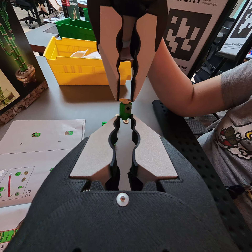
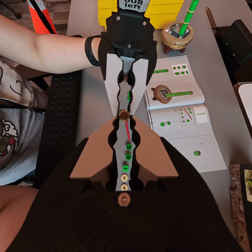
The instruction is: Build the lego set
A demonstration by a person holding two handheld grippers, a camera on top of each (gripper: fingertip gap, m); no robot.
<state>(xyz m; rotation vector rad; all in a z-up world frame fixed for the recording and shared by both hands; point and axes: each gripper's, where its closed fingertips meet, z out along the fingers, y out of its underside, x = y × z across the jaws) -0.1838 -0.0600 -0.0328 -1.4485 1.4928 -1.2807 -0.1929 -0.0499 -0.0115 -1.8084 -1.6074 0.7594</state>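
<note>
Alignment decides this: at frame centre my left gripper (image 1: 125, 117) clamps the green cylinder (image 1: 125, 110) upright, while my right gripper (image 2: 124, 115) pinches the tan round cap (image 2: 124, 115) touching its top end, axes seemingly in line.

Left gripper (image 1: 125, 117) tips closed on the green piece's (image 1: 125, 110) base, right gripper (image 1: 124, 100) descending from opposite with tips pinched on the tan cap (image 1: 125, 100), tip facing tip, bare forearm (image 1: 177, 90) bent behind it, wristband (image 2: 90, 51) on the other wrist
</note>
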